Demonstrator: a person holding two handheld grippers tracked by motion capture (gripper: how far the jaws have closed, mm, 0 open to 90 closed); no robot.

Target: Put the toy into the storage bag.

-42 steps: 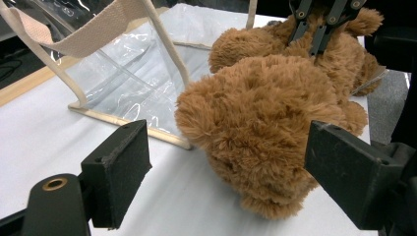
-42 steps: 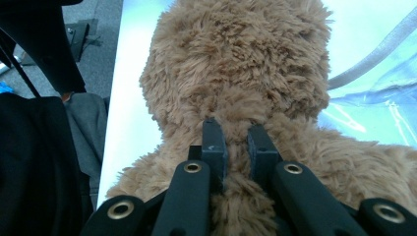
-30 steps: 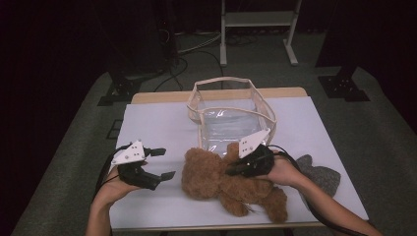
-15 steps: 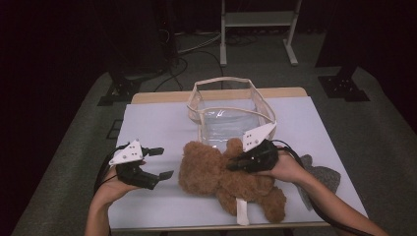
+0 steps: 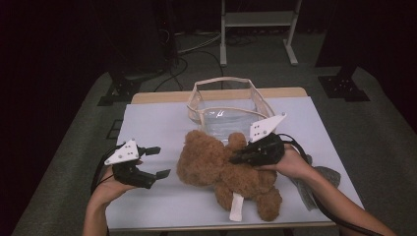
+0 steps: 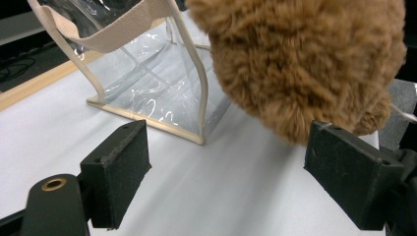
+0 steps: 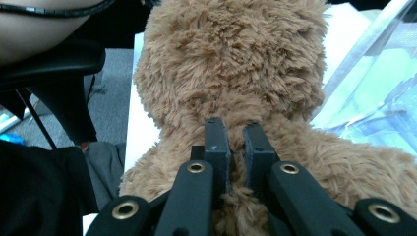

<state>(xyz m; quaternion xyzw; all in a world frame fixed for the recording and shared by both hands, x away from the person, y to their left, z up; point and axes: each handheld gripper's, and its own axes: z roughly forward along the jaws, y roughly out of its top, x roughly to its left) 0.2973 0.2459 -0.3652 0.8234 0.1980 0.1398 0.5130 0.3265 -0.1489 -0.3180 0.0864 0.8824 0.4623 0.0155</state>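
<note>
High view: a brown teddy bear (image 5: 223,172) lies on the white bench (image 5: 162,123) at lower centre of the frame, its head toward the left and its legs toward the lower right, with a white tag (image 5: 236,209) hanging from its lower body; no writing on the tag can be read. Behind the bear, at centre, stands a clear plastic bag (image 5: 228,110) with cream trim, mouth open upward. The right gripper (image 5: 235,158) sits on the bear's back, right of centre, and the left gripper (image 5: 158,161) is held at lower left, just beside the bear's head and apart from it.

The right gripper view shows what the high view hides: the two black jaws are clenched on a tuft of fur at the bear's nape, with the back of the head filling the upper frame.

The left gripper view shows its jaws released and wide apart at the bottom corners, bare bench between them, the bear's head at upper right above the right-hand jaw, and the bag at upper left. A grey cloth (image 5: 314,184) lies at the right bench edge in the high view.
</note>
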